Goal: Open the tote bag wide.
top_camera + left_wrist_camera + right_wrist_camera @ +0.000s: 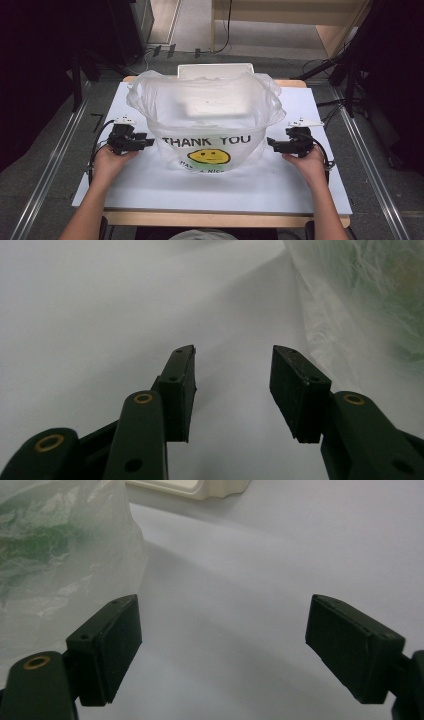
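Your left gripper point(150, 142) and right gripper point(270, 143) both stand with jaws apart and nothing between them, one at each side of the bag point(205, 117). The bag stands upright and open in the middle of the table point(150, 185), just beside both grippers.

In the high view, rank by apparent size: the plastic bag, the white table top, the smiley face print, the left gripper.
1. white table top
2. plastic bag
3. smiley face print and left gripper: look alike, not ranked
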The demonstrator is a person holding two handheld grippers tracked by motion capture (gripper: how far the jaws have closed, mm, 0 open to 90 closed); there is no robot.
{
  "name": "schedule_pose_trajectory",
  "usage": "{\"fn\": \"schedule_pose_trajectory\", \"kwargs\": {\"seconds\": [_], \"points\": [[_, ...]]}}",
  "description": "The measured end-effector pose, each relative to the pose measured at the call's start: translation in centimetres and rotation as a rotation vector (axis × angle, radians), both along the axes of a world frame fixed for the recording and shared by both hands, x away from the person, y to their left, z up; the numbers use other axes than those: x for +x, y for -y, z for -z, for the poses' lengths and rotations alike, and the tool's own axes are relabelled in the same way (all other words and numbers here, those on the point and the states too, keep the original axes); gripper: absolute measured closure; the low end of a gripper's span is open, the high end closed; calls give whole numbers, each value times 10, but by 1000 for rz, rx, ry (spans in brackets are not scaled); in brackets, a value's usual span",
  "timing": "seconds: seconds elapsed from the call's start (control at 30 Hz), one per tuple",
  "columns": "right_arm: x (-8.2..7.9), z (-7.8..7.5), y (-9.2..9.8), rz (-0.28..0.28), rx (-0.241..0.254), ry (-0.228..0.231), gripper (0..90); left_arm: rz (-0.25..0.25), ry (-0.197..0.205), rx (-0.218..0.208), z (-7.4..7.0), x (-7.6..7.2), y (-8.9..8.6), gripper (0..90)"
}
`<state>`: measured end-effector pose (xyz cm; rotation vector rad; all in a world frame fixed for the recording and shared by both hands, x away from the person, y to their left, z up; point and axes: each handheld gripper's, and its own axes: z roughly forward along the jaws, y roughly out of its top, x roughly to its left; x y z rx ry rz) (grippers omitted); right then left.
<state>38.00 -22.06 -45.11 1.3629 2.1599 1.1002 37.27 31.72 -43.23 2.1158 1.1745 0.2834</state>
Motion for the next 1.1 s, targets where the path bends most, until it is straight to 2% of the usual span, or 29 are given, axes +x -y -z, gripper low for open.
{"fn": "schedule_pose_trajectory", "kwargs": {"seconds": [0.03,0.17,0.2,0.23,0.27,0.3,0.37,0.47,0.67,1.1], "points": [[0,0,-1,0,-13,8,174,-5,5,-8,0,0,0,528],[-1,-1,-3,-18,-12,8,255,11,3,-30,-1,0,-1,518],[-1,-2,-4,-26,-12,14,303,-10,-40,-50,0,2,0,448],[-1,-2,-4,-32,-11,14,328,-10,-40,-50,0,2,0,461],[0,-3,-4,-42,-10,11,350,-13,-72,-61,0,4,-1,449],[1,-4,-4,-51,-4,1,373,-22,-100,-91,2,6,-3,440],[1,-4,-3,-61,5,-4,391,-18,-106,-99,2,7,-4,433],[4,-5,-2,-81,42,-24,427,-13,-90,-98,2,7,-4,409],[4,-6,-1,-76,47,-11,432,-11,-86,-98,2,8,-4,390],[5,-6,1,-83,81,-27,449,-7,-84,-108,1,9,-5,375]]}}
